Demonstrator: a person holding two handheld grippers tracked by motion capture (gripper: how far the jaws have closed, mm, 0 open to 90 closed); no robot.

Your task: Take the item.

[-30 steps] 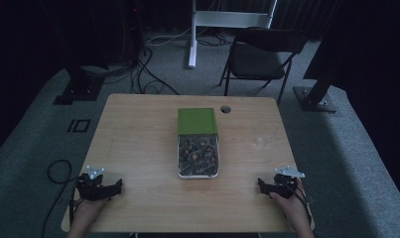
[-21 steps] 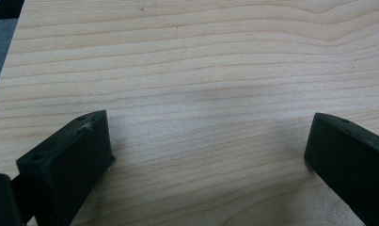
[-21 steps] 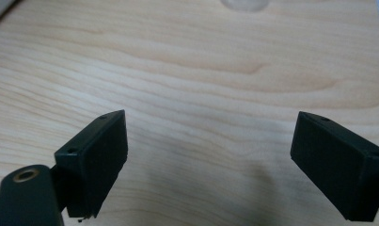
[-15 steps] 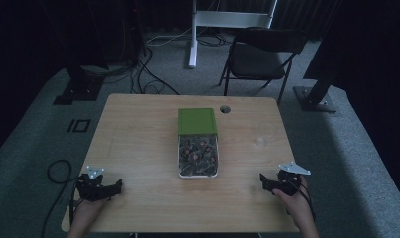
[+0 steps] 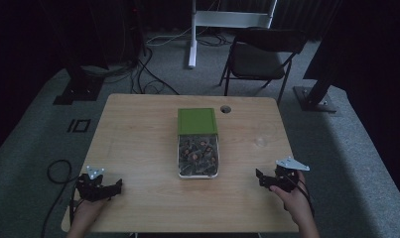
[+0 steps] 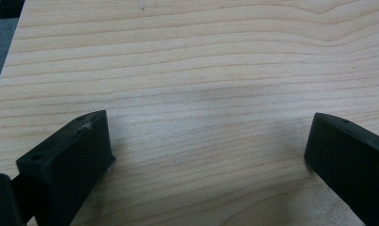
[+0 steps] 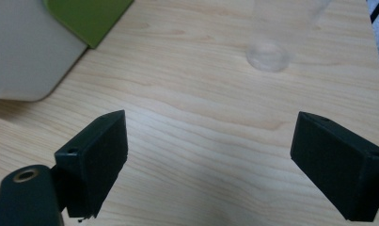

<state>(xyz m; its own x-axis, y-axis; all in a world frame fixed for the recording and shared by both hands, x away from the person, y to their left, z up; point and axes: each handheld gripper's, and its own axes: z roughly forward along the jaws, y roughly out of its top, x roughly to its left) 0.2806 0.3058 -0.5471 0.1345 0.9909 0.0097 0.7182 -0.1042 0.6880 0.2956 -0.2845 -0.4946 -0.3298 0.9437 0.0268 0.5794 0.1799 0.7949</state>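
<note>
A white rectangular box lies mid-table, its near half showing several dark small pieces. A green lid covers its far half. A clear cup stands right of the box. My left gripper rests at the table's front left, jaws wide open over bare wood. At the front right my right gripper is open and empty. In the right gripper view, ahead of its jaws, are the box wall, the lid's corner and the cup.
The wooden table has a round cable hole near its far edge. A folding chair and a white stand are beyond it. A cable loop lies on the floor at the left.
My right gripper has shifted slightly and its top plate has tilted. The left gripper and the box have stayed put.
</note>
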